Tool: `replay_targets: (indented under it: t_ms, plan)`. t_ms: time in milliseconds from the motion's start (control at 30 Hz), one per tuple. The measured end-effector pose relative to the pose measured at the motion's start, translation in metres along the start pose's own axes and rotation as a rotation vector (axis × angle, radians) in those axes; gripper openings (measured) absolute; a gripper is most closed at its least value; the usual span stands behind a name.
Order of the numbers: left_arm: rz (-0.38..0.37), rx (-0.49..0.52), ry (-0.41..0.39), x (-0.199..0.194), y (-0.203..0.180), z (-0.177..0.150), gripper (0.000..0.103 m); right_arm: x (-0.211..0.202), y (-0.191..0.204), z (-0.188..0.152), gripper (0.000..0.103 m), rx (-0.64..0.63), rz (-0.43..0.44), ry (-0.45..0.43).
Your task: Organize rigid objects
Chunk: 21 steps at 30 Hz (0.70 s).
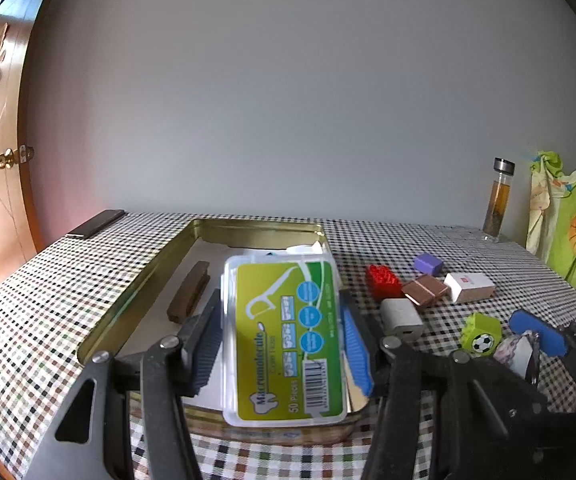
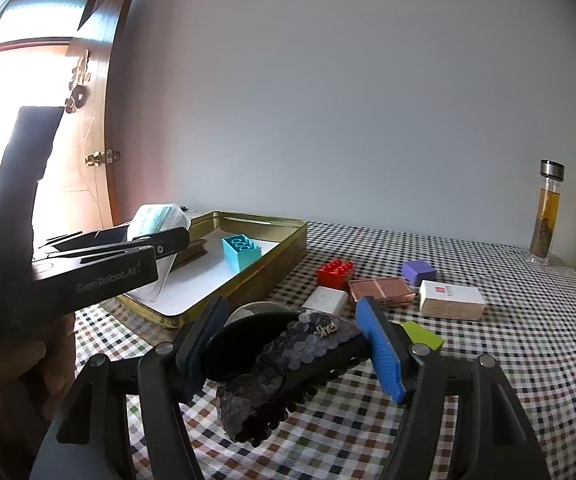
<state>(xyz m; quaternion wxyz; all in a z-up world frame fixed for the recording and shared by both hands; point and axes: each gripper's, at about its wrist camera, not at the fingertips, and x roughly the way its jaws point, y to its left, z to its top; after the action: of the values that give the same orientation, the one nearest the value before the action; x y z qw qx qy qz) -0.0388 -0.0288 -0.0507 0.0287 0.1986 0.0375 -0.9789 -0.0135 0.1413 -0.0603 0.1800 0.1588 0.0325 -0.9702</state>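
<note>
Soft daylight, blown-out glare at nine o'clock by the door (image 2: pixel 48 128) (right wrist view), fisheye bending and dark corners.

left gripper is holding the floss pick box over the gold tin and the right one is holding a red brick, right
Not quite. The left gripper does hold the floss pick box over the gold tin, but the right gripper is shut on a black sequined hair clip, as the right wrist view shows. The red brick lies on the checked tablecloth.
</note>
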Motion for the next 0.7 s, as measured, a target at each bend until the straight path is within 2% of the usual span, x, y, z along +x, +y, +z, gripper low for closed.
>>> replay_targets:
  t_ms: [467, 700]
  plan:
    - [0.033, -0.005, 0.011, 0.0, 0.014, 0.003, 0.054, 0.005, 0.006, 0.004, 0.069, 0.023, 0.057, 0.016]
    - [0.039, 0.007, 0.001, -0.002, 0.024, 0.018, 0.054, 0.011, 0.012, 0.022, 0.069, 0.018, 0.092, 0.012]
